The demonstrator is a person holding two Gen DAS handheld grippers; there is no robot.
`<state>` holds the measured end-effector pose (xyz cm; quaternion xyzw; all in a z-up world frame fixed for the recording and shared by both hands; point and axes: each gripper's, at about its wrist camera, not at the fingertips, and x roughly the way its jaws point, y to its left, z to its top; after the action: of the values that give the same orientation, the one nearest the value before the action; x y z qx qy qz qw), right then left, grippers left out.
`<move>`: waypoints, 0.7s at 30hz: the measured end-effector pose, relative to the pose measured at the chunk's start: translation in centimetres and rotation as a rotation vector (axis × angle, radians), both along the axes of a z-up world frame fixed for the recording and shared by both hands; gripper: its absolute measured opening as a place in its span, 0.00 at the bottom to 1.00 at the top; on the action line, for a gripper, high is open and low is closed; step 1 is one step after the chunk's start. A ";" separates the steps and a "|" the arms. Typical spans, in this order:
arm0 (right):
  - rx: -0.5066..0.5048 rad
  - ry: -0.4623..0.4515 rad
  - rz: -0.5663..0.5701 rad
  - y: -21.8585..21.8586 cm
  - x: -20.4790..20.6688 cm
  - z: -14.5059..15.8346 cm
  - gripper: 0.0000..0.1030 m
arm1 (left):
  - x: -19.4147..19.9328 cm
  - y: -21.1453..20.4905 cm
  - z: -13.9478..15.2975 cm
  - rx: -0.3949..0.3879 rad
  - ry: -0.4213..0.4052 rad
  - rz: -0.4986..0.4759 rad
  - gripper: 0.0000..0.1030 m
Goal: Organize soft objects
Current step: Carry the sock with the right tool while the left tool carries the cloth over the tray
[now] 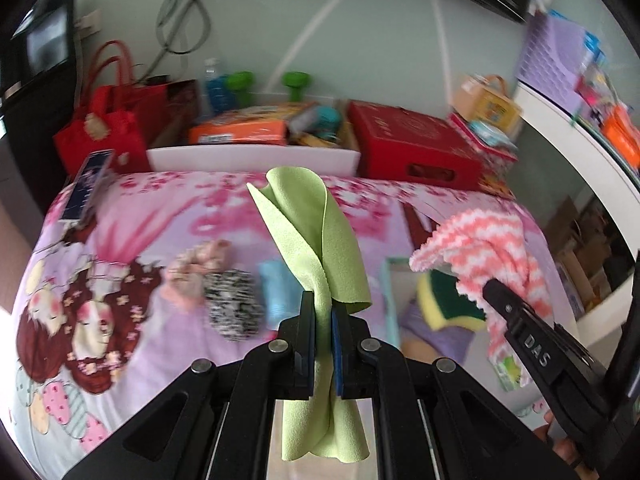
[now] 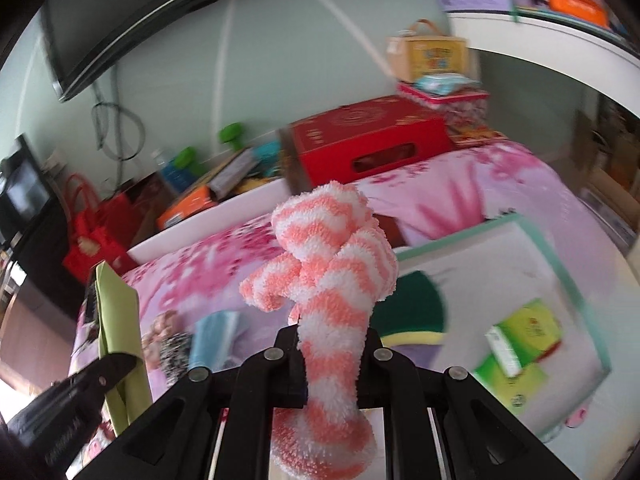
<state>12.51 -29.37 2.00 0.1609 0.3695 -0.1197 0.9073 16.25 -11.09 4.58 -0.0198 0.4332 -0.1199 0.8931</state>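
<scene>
My left gripper (image 1: 323, 312) is shut on a light green cloth (image 1: 316, 236) that stands up between the pads and hangs below them, held above the pink bedspread (image 1: 140, 216). My right gripper (image 2: 332, 332) is shut on a fluffy pink-and-white striped sock (image 2: 332, 264), seen at the right of the left wrist view as the sock (image 1: 492, 240) in the right gripper (image 1: 490, 284). The green cloth (image 2: 120, 312) shows at the left of the right wrist view. On the bed lie a pale pink plush item (image 1: 196, 264), a black-and-white fuzzy item (image 1: 234, 304) and a light blue cloth (image 1: 276, 288).
A shallow white box with a teal rim (image 2: 532, 240) lies on the bed at the right, holding a yellow-green sponge (image 2: 416, 312) and green packets (image 2: 520, 340). A red box (image 1: 416, 148), red bag (image 1: 108, 120) and a cluttered white tray (image 1: 256, 156) line the far edge.
</scene>
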 end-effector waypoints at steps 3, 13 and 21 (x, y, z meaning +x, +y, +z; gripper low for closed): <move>-0.013 0.004 -0.049 -1.8 -0.4 -0.1 0.13 | -0.2 -2.5 -0.4 0.007 0.006 -0.053 0.07; -0.016 0.027 -0.184 -7.5 -2.1 -1.5 0.13 | 0.2 -9.5 -2.8 0.009 0.061 -0.202 0.07; -0.032 0.026 -0.257 -10.2 -2.4 -2.0 0.14 | 0.4 -12.8 -4.8 0.021 0.083 -0.283 0.07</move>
<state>10.08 -39.58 0.00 0.1906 0.3557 -0.2430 0.8821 16.62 -23.86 -0.25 0.0460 0.4692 -0.2390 0.8489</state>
